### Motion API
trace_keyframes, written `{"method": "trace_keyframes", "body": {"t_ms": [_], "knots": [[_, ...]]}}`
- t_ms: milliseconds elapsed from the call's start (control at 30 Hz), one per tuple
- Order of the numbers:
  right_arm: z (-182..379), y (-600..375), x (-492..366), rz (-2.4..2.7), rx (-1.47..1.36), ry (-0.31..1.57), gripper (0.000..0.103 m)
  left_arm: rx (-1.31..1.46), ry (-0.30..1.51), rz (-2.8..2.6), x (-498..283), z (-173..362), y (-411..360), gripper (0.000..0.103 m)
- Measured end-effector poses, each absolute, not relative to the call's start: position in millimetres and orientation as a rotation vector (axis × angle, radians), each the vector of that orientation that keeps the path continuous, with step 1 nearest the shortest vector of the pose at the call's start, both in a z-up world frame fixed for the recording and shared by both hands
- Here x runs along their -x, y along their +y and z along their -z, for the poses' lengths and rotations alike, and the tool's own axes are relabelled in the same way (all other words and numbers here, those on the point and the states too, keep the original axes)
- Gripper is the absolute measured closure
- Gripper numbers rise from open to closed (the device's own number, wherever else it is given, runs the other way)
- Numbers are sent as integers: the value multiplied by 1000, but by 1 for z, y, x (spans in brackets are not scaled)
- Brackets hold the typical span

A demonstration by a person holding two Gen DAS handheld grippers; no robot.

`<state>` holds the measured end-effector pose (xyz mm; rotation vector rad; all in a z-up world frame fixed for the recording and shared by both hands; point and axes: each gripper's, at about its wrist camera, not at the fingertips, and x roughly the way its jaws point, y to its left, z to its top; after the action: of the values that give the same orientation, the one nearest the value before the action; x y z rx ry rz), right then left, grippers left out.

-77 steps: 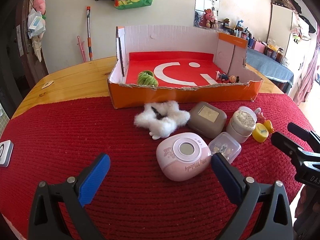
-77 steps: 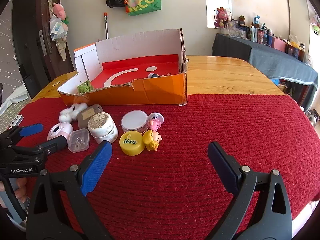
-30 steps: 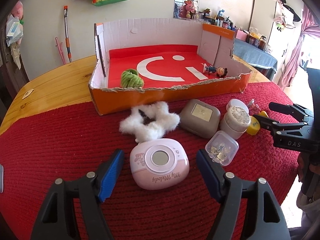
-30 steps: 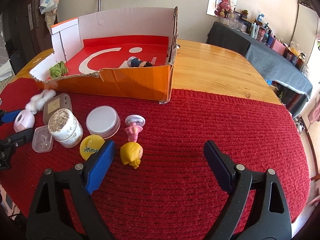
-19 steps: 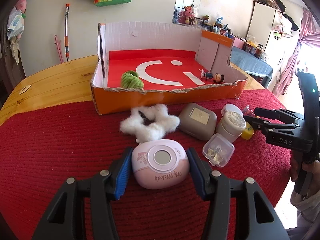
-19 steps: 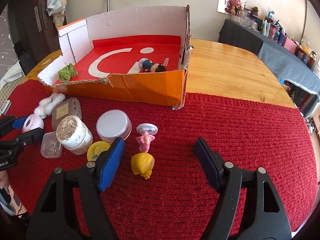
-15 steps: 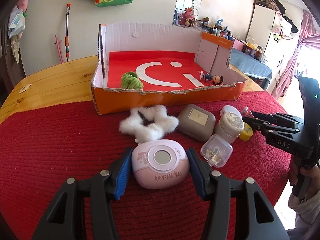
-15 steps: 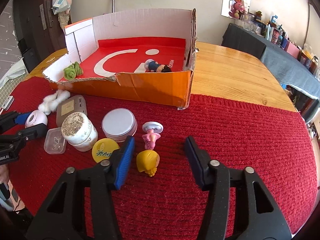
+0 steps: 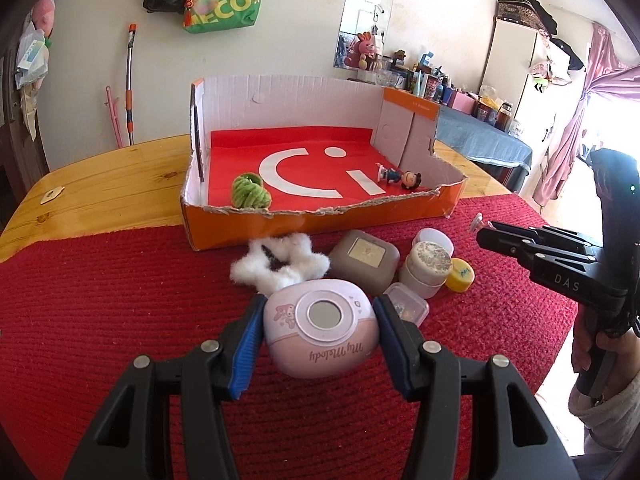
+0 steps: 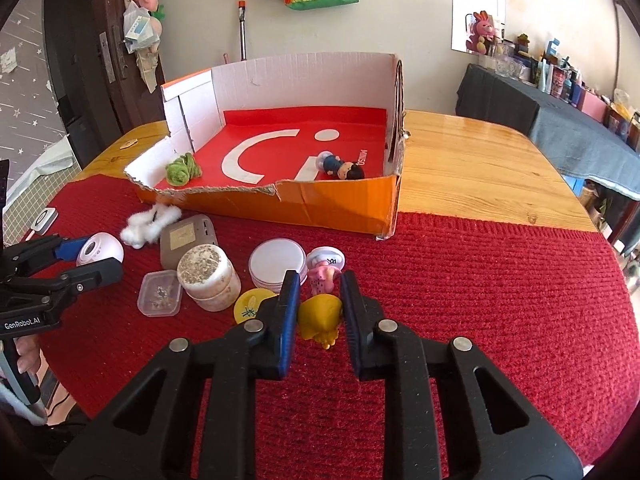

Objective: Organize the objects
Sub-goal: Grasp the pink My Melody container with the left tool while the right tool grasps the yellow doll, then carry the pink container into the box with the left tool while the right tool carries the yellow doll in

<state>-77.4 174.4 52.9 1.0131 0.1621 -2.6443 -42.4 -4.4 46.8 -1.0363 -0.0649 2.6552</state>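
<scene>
Right wrist view: beside the orange cardboard box (image 10: 320,204), the right gripper (image 10: 320,312) has clamped the yellow figurine (image 10: 320,316) it straddled a second ago, and the left gripper (image 9: 320,332) has pinched the pink My Melody case (image 9: 320,328), so both look ready for boxing.

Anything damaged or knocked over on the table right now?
The orange cardboard box has a ragged, torn front wall. Inside it, a small doll lies on its side. The pink figure outside also lies tipped over.

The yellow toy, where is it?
In the right wrist view the yellow toy sits pinched in the right claw, just in front of the pink figure on the red mat.
</scene>
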Motion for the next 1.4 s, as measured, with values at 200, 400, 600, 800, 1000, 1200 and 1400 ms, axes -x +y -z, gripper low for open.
{"method": "trace_keyframes", "body": {"t_ms": [200, 400, 600, 800, 1000, 1200, 1400], "knots": [[-66, 171, 73, 2643, -970, 156, 83, 1001, -58, -2663, 39, -56, -3, 47], [-68, 168, 73, 2633, -965, 144, 83, 993, -60, -2667, 39, -58, -3, 47], [-66, 167, 74, 2621, -973, 137, 83, 990, -56, -2670, 39, -59, -3, 47], [-66, 166, 75, 2614, -979, 129, 83, 984, -56, -2672, 39, -61, -4, 47], [-77, 161, 82, 2607, -961, 141, 83, 961, -60, -2675, 48, -74, -4, 47], [-95, 156, 97, 2596, -930, 134, 83, 945, -48, -2666, 68, -87, 0, 47], [-100, 144, 124, 2554, -948, 158, 83, 974, -26, -2620, 102, -90, 10, 47]]}}
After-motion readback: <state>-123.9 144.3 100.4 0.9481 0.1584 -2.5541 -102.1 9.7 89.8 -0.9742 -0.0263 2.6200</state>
